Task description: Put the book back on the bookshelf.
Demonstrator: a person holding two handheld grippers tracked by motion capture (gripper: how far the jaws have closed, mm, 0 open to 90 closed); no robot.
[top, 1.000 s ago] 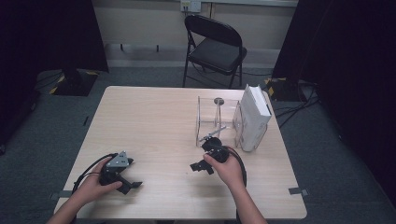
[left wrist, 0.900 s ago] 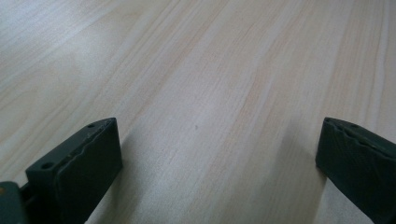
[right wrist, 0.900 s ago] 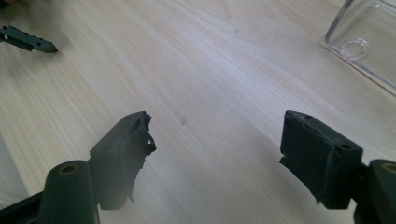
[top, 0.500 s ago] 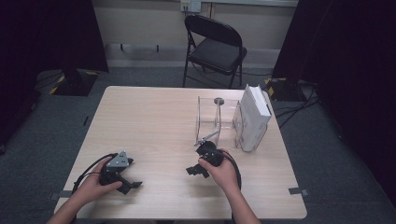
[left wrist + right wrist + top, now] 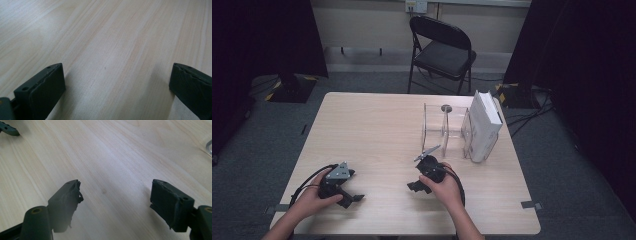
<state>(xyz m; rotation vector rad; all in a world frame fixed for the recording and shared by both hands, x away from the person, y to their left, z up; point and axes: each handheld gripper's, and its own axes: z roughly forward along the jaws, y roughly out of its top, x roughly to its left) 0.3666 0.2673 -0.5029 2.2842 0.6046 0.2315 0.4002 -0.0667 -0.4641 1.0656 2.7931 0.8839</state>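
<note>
My left gripper [image 5: 353, 199] rests low on the light wooden table [image 5: 372, 130] near its front left edge, held in a hand. In the left gripper view its jaws [image 5: 117, 85] stand wide open over bare wood. My right gripper [image 5: 416, 187] is held at the front middle of the table, its jaws pointing left toward the other gripper. The right gripper view shows this gripper [image 5: 115, 197] open too, close above the wood with nothing between its pads. A dark tip of the left gripper [image 5: 7, 130] pokes in at that view's top left.
A clear acrylic rack [image 5: 444, 127] stands at the table's right rear, just beyond the right hand. A white box [image 5: 484, 127] stands upright against its right side. A black folding chair [image 5: 439, 50] stands behind the table. The rack's clear edge [image 5: 208, 146] shows in the right gripper view.
The right hand has come back from the rack toward the table's near edge and sunk lower, jaws as wide as before. The left hand has stayed put.
</note>
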